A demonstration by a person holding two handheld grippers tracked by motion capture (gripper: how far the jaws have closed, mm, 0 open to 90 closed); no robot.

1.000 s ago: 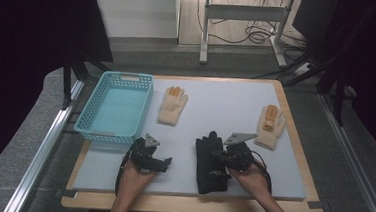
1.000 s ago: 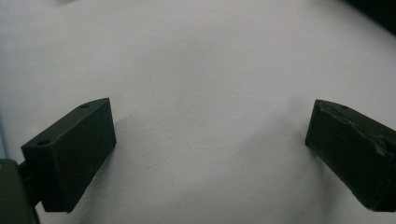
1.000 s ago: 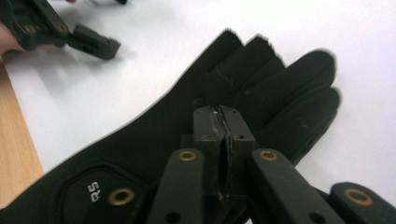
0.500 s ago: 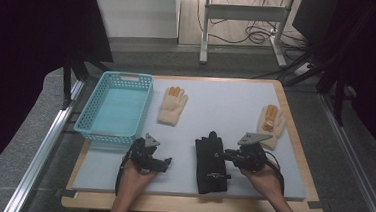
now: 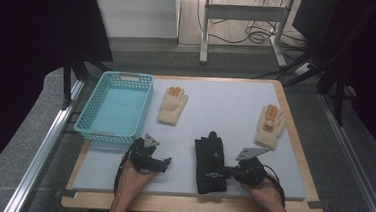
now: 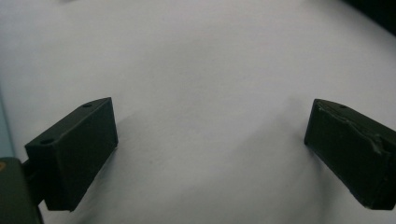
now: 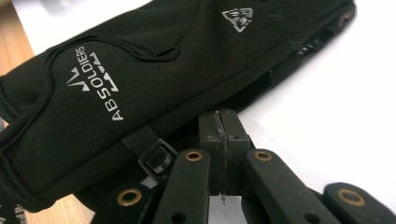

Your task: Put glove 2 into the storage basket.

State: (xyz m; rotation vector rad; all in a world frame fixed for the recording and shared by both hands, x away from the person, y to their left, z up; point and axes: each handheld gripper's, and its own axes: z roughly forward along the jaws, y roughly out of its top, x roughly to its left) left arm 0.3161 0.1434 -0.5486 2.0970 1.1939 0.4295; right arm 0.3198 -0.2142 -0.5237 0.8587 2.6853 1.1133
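Right gripper view: black glove (image 7: 140, 84), white "ABSOLDIERS" lettering, flat.

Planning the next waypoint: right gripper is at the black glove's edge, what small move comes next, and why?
Probably lift the right gripper slightly to check the hold: its jaws are shut against the black glove edge, but whether fabric is pinched is unclear. The left gripper is open over bare mat.
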